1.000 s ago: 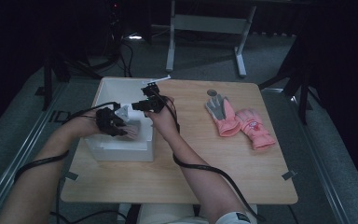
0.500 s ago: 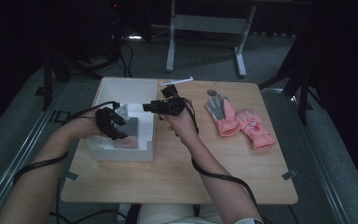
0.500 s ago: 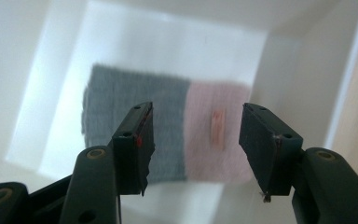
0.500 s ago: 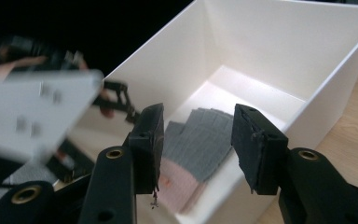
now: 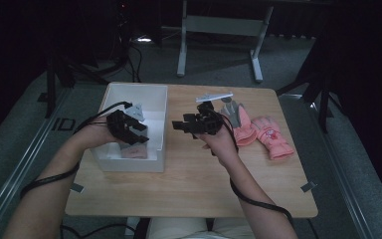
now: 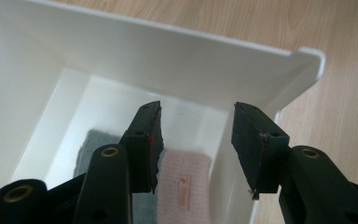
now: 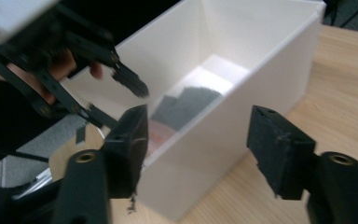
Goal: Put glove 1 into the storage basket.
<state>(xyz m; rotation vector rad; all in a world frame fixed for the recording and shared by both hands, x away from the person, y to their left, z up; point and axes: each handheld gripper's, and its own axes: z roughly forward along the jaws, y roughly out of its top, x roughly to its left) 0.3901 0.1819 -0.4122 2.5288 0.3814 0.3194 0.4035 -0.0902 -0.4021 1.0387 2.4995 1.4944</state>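
1. Both jaw pairs stand apart, gripping nothing: our left gripper point(image 5: 129, 130) hangs over the white rectangular plastic box point(image 5: 160, 99), our right gripper point(image 5: 195, 123) beside its wall.
2. Since half a second ago, our right hand point(image 5: 221, 142) has drawn back toward us.
3. Pink knitted gloves point(image 5: 261, 130) lie on the light wooden table point(image 5: 189, 184); a pink-and-grey glove point(image 6: 182, 186) sits inside the box.

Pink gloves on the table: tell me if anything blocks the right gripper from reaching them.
Nothing visible does. The right gripper hangs over bare table beside the white box, jaws open, and the pink gloves lie flat in the open on the hand's other side.
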